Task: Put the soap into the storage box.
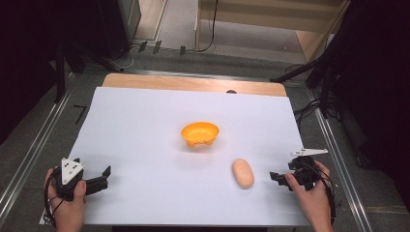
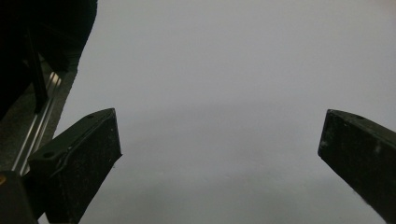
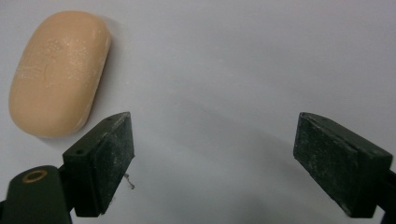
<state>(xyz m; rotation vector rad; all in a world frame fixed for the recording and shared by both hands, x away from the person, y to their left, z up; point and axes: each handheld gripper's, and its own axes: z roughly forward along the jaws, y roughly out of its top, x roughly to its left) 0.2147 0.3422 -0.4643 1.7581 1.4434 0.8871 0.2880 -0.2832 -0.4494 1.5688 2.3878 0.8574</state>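
Currently, left gripper [image 1: 104, 175] rests at the near-left of the white sheet [image 1: 145, 125] with jaws spread and nothing between them, orange bowl [image 1: 199, 133] sits mid-table, bread roll [image 1: 242, 172] lies near-right, and right gripper [image 1: 275, 177], just beside it, gapes released.

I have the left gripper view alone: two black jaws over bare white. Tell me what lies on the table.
Observer: An orange bowl sits mid-table on the white sheet, seen from the high view.
Operator: Name anything else.
Observer: A tan bread roll lies apart from the bowl, nearer the person.
Operator: Report the right claw.
Observer: The right claw stands open with nothing between its jaws; the roll is beside its left jaw, not touching.
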